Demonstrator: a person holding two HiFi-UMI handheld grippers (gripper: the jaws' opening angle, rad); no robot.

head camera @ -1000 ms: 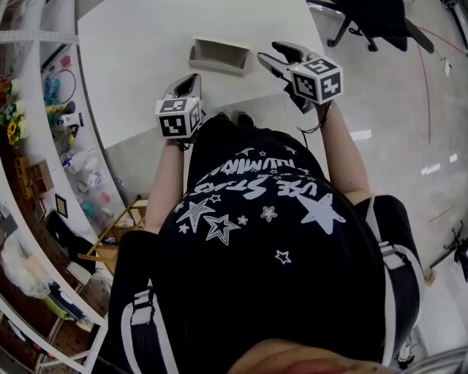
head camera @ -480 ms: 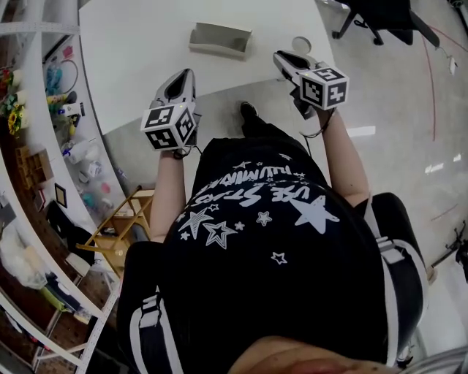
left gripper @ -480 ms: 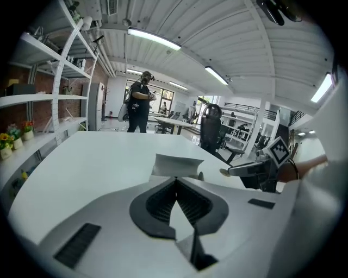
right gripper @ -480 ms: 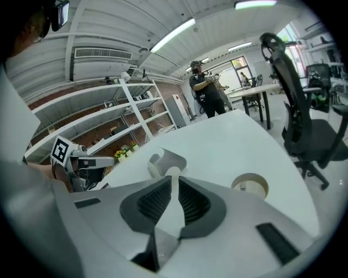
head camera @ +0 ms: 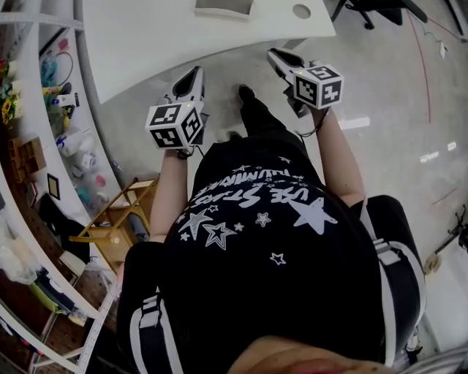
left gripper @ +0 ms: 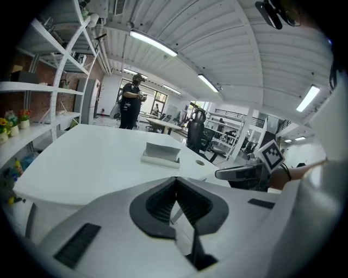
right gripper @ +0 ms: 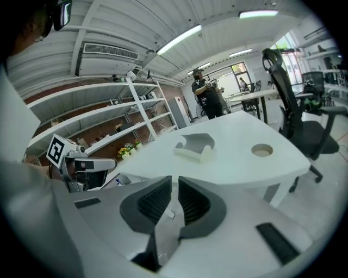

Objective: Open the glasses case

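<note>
The glasses case (head camera: pixel 223 9) lies open on the white table (head camera: pixel 146 36), cut by the head view's top edge. It is a pale open shell in the left gripper view (left gripper: pixel 161 154) and in the right gripper view (right gripper: pixel 194 145). Both grippers hang in the air short of the table's edge, well back from the case. My left gripper (head camera: pixel 194 73) (left gripper: pixel 174 182) has its jaws together with nothing in them. My right gripper (head camera: pixel 276 55) (right gripper: pixel 175 179) is closing, with a narrow slit left between the jaws and nothing in it.
A round hole (head camera: pixel 301 11) pierces the table near the case. Cluttered shelves (head camera: pixel 44 109) line the left wall. A wooden stool (head camera: pixel 117 226) stands by my left leg. A black office chair (right gripper: pixel 293 98) sits beyond the table's right end. A person (left gripper: pixel 131 100) stands far behind.
Both grippers have drawn back from over the table to short of its edge. The right gripper's jaws went from wide apart to nearly together. The case stayed on the table.
</note>
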